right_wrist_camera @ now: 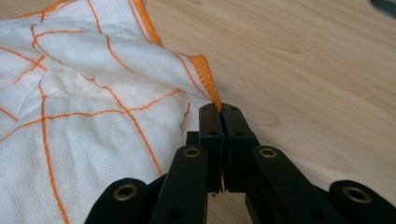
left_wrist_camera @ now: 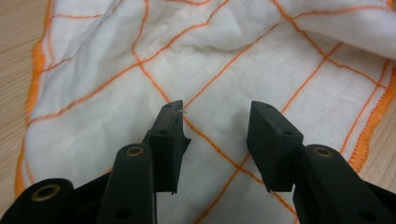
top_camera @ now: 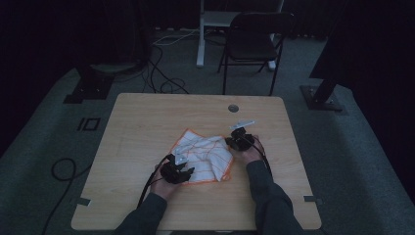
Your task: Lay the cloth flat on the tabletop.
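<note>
Black jaws of the left gripper [left_wrist_camera: 215,122] stand wide apart just over the white cloth with orange lines [left_wrist_camera: 224,70], holding nothing. Its near corner lies under them. On the right gripper [right_wrist_camera: 219,112], the jaws are pressed together, pinching the cloth's orange edge. This crumpled cloth lies in the middle of the wooden table [top_camera: 147,112].

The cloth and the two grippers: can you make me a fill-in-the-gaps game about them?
1. The white cloth has ____ stripes.
2. The left gripper hovers above the cloth with its jaws ____.
3. The right gripper is shut on the cloth's ____.
4. The cloth lies on a ____ table.

Missing words: orange; open; edge; wooden
</note>
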The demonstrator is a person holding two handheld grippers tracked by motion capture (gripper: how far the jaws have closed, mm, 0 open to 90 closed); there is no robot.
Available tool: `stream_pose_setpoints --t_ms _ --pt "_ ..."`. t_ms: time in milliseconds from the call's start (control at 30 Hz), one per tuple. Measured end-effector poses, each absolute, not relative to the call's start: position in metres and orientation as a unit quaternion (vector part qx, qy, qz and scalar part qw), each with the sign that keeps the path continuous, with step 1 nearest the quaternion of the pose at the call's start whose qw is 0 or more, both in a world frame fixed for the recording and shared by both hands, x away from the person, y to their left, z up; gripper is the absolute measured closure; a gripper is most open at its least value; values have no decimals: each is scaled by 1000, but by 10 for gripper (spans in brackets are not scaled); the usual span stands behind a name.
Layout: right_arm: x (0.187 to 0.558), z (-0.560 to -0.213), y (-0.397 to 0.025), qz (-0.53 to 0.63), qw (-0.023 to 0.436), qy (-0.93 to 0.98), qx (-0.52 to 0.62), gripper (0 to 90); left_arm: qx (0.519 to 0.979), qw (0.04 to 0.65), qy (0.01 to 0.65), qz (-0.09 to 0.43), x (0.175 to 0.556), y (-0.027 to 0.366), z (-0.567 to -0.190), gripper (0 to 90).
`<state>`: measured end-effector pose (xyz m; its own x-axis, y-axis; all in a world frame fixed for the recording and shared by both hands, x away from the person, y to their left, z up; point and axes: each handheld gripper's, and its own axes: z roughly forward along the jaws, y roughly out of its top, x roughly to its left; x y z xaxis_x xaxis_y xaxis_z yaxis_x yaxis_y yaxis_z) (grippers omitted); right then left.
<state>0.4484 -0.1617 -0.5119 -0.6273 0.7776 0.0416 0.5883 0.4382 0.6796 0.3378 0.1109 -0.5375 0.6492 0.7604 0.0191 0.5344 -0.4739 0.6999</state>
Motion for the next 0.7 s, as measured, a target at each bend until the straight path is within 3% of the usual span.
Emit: stream_pose_setpoints --t_ms 567,700 --pt "455 -502 -172 323 168 838 406 881 841 327 392 180 334 129 -536 567" --pt "454 -501 -172 325 169 836 408 829 841 323 392 185 333 128 -535 566"
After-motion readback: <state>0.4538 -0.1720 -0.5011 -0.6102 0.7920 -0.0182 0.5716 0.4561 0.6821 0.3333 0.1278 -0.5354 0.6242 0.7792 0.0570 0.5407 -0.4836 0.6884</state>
